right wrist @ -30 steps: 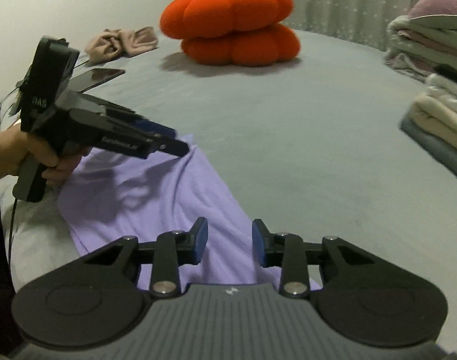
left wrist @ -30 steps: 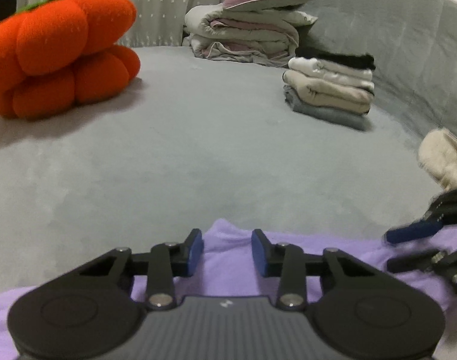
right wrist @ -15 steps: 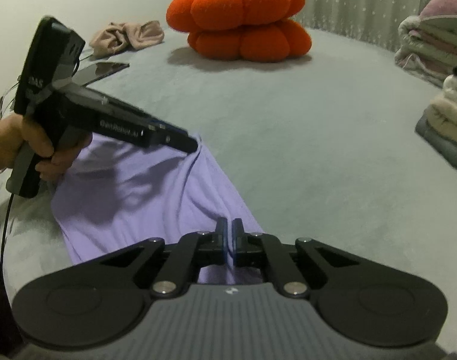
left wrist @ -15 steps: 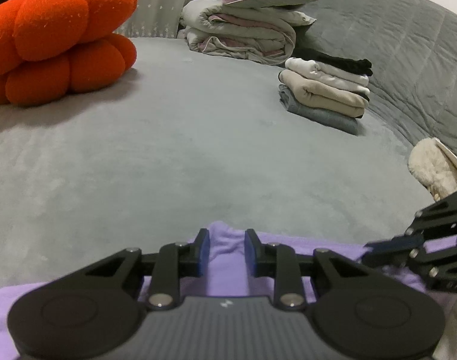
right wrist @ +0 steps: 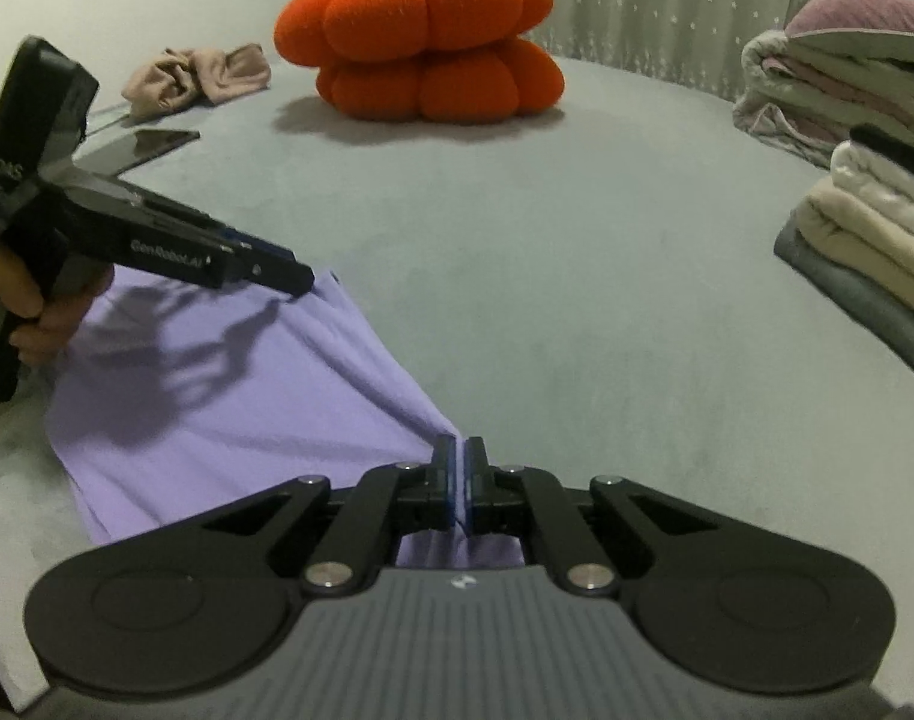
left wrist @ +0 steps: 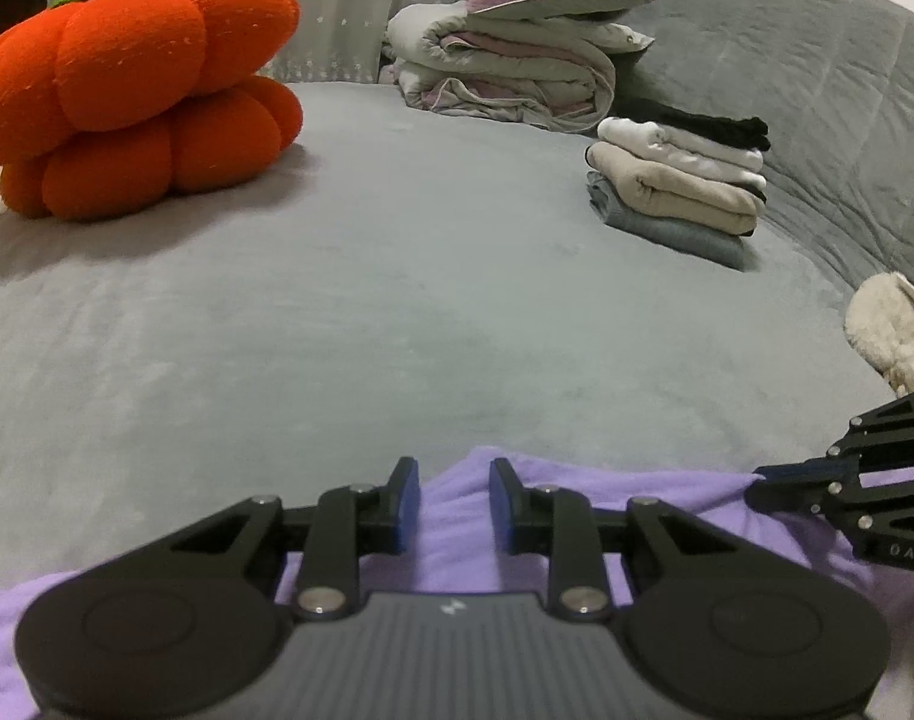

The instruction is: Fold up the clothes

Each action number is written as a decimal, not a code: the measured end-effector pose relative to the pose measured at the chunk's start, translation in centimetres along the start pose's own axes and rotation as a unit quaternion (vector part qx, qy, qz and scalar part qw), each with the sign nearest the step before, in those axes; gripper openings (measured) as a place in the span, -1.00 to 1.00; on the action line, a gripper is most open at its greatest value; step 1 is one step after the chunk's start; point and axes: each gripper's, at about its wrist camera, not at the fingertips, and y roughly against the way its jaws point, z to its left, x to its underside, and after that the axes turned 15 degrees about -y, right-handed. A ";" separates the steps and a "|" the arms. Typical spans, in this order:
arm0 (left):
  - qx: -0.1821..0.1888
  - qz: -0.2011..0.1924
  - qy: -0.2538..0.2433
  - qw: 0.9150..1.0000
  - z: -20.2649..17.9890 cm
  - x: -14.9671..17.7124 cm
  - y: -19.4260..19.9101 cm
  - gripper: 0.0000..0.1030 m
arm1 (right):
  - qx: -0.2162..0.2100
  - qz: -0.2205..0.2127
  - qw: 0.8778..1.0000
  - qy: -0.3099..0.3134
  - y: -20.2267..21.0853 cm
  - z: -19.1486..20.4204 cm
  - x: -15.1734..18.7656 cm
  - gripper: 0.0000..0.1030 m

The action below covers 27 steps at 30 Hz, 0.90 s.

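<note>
A lilac garment point(right wrist: 228, 420) lies spread on the grey bed point(right wrist: 577, 300). My right gripper point(right wrist: 460, 462) is shut on its near right edge, and the cloth runs in a pinched ridge into the pads. A hand holds my left gripper point(right wrist: 300, 282) at the garment's far corner. In the left wrist view, the left gripper point(left wrist: 455, 495) stands open a little, with the garment's edge point(left wrist: 577, 486) bulging up between its fingers without being pressed. The right gripper point(left wrist: 763, 480) shows at the right edge of that view, shut over the same cloth.
An orange pumpkin cushion point(right wrist: 420, 42) sits at the back. A stack of folded clothes point(left wrist: 679, 180) and rolled bedding under a mauve pillow point(left wrist: 517, 60) stand at the right. A crumpled beige garment point(right wrist: 198, 78) and a dark phone point(right wrist: 144, 144) lie far left. A fluffy cream item point(left wrist: 889, 330) lies near right.
My right gripper's jaws closed onto the lilac garment's edge and stayed shut. The left gripper's jaws narrowed slightly over the cloth. Both hands kept about the same place.
</note>
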 end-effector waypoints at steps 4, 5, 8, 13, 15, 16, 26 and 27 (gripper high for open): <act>0.013 -0.001 0.009 1.000 0.2 -0.3 -0.1 -0.38 | -0.001 0.003 1.000 -0.012 0.0 -0.1 0.1 -0.75; 0.017 -0.002 0.012 1.000 0.2 -0.3 -0.2 -0.36 | -0.003 0.004 1.000 -0.017 0.0 0.0 0.0 -0.74; 0.025 0.001 0.012 1.000 -0.1 -0.4 -0.6 -0.39 | -0.007 0.008 1.000 -0.025 0.1 0.1 0.0 -0.72; 0.027 0.001 0.012 1.000 -0.9 -0.5 -1.2 -0.94 | -0.007 0.007 0.999 -0.036 0.2 0.5 0.2 -0.22; 0.015 -0.010 0.013 1.000 -1.2 -0.5 -1.1 -0.96 | -0.004 0.007 0.999 -0.033 0.2 0.6 0.3 -0.22; 0.007 -0.020 0.013 1.000 -1.4 -0.6 -0.8 -0.97 | -0.003 0.006 0.999 -0.032 0.2 0.6 0.4 -0.22; -0.045 -0.025 0.006 0.999 -1.8 -0.2 -1.6 -0.84 | 0.004 0.004 1.000 -0.031 0.3 0.4 0.4 -0.22; -0.047 -0.025 0.004 0.999 -1.9 -0.3 -1.6 -0.79 | 0.005 0.003 1.000 -0.030 0.3 0.4 0.4 -0.22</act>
